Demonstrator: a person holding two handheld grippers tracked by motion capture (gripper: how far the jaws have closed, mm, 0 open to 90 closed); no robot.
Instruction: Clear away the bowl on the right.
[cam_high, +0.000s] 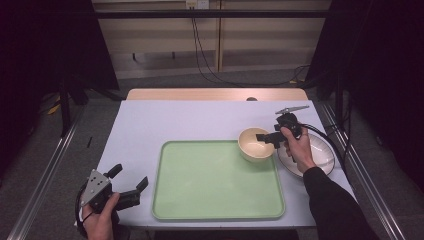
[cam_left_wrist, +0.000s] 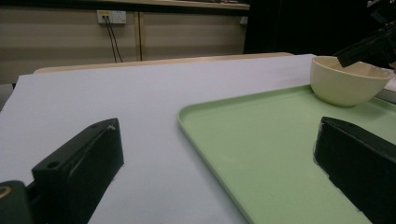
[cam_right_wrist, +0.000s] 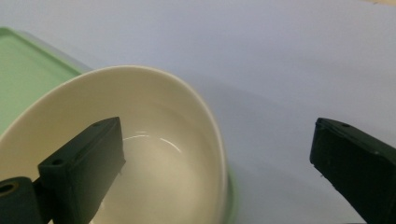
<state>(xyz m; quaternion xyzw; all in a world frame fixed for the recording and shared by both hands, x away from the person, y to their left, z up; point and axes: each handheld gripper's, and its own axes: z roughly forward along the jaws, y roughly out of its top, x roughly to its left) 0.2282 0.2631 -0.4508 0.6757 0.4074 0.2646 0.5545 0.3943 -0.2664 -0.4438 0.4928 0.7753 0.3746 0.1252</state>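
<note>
A cream, round, glossy bowl (cam_high: 256, 144), probably ceramic or hard plastic, is seen standing upright in the far right corner of the flat pale green plastic tray (cam_high: 200, 200); its base is on the tray, just inside the rim. The bowl is empty: in the right gripper view only a shine on the bare inner wall (cam_right_wrist: 154, 158) is seen. The tray holds nothing besides the bowl. Just to the right of the tray, on the pale grey table (cam_high: 165, 120), a white shallow plate (cam_high: 322, 157) is lying, partly hidden by the person's right hand (cam_high: 299, 150); it seems to be empty too, but this cannot be told with certainty.

The right gripper (cam_high: 269, 138) is held over the right side of the bowl with its jaws spread wide; one jaw is over the inside of the bowl and the other is outside the rim, and nothing is gripped. The left gripper (cam_high: 131, 182) is held low beside the near left corner of the tray, also released, with nothing between its jaws.

The bowl is judged to be stiff, rather light, smooth and slippery, and breakable if it is ceramic. The best hold is judged to be on the rim wall, pinched between inside and outside, with firm but not hard pressure.
</note>
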